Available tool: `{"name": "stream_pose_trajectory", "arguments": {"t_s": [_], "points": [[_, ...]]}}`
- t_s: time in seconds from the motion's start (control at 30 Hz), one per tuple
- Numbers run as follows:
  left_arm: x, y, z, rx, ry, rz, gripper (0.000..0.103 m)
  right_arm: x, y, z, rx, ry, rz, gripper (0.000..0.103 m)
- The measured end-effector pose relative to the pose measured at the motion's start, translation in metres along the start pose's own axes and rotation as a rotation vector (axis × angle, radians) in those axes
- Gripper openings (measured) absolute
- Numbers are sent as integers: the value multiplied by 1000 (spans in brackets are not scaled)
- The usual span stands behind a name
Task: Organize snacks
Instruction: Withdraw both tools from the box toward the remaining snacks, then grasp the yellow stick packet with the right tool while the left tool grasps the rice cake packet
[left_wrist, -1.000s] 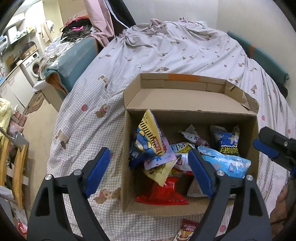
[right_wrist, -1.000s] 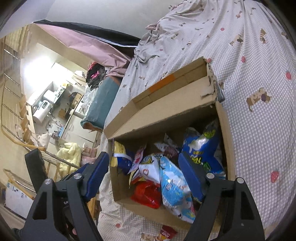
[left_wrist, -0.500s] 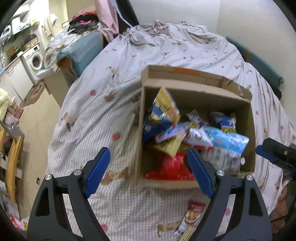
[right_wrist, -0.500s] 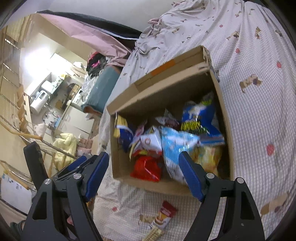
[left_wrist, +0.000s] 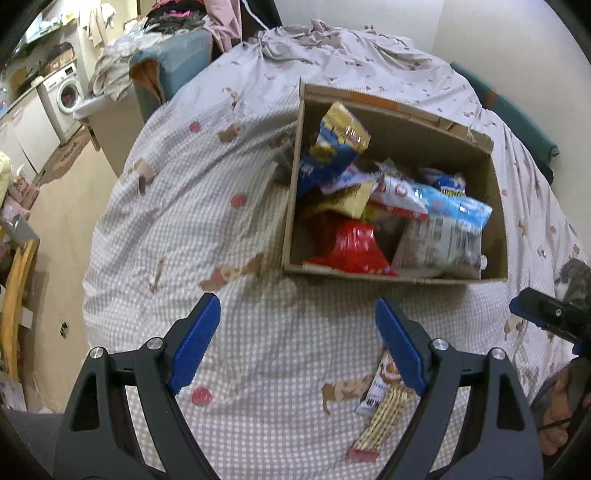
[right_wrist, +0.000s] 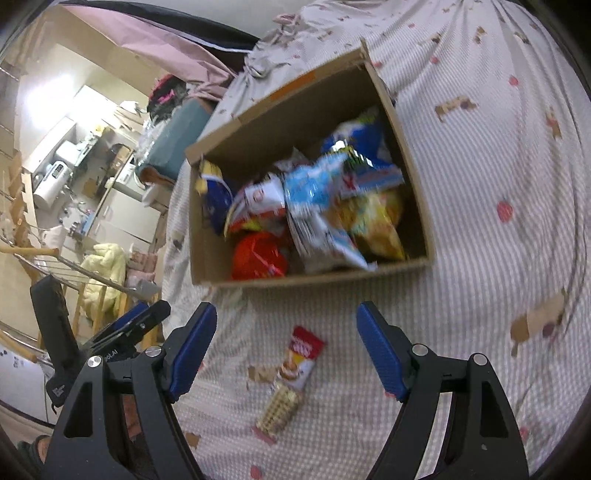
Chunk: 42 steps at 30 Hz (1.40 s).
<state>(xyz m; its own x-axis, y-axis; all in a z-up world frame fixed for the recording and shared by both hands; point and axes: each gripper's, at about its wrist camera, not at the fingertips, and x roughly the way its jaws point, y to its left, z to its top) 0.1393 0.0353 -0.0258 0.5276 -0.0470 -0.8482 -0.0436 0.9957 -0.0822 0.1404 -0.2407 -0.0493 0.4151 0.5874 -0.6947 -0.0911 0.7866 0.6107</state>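
On patterned bedding, cardboard box holds snack bags; both hand-held grippers spread, empty.

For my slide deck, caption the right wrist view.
Open hand-held gripper above a wafer packet on the bedspread, before the snack-filled cardboard box.

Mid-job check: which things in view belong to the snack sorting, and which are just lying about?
Job:
- cardboard box on the bed
- snack bags piled inside it
- wafer packet loose on the bedspread, in front of the box
- right tool and left tool, both open, holding nothing

Lying about:
- bedspread
- washing machine
- clothes pile
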Motion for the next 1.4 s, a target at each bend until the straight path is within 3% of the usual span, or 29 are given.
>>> {"name": "stream_pose_trajectory", "arguments": {"t_s": [0.3, 0.4, 0.6, 0.77, 0.83, 0.97, 1.1, 1.4], "points": [[11, 11, -10, -56, 46, -7, 83, 11, -4, -22, 24, 49, -56, 81], [14, 14, -10, -86, 71, -23, 83, 31, -8, -33, 27, 130, -102, 81], [14, 20, -9, -130, 86, -34, 83, 71, -12, -68, 158, 312, -59, 80], [14, 19, -10, -127, 97, -34, 83, 104, 6, -95, 143, 391, -148, 63], [14, 18, -11, -123, 99, -39, 83, 110, 15, -98, 122, 397, -181, 59], [13, 14, -12, -114, 103, -51, 83, 110, 24, -102, 48, 392, -229, 34], [14, 7, -13, -95, 109, -62, 83, 100, 24, -104, 27, 388, -201, 14], [48, -37, -35, 49, 192, -69, 83, 41, 10, -72, -3, 262, -185, 13]]}}
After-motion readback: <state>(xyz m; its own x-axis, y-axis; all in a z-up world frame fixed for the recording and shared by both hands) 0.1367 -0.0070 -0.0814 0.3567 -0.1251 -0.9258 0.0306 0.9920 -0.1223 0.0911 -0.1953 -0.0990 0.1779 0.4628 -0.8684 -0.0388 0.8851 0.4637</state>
